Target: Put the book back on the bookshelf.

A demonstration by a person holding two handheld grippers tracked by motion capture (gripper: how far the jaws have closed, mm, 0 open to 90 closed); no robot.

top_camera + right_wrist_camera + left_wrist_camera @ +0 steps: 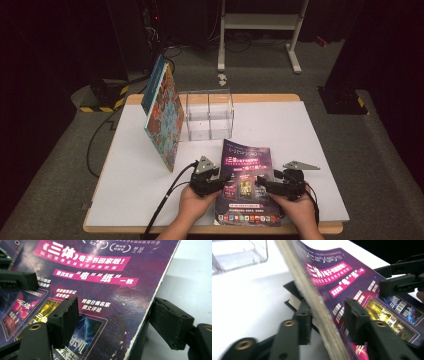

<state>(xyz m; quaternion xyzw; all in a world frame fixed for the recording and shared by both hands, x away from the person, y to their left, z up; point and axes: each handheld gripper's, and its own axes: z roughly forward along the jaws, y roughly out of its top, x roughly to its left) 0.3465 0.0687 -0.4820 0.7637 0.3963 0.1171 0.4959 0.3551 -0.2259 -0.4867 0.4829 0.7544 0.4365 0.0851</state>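
Both tongs straddle the purple book [246, 182] lying flat at the table's [320, 150] near edge. Our left gripper [328, 320] has one pad against the left edge, the other off the cover; our right gripper [120, 320] stands apart around the right edge, gripping nothing. We judge that lifting now could let the book slide out. Both hands come in low, jaws pointing inward toward each other.

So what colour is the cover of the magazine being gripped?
Dark purple with pink banners on the magazine; clearest in the right gripper view.
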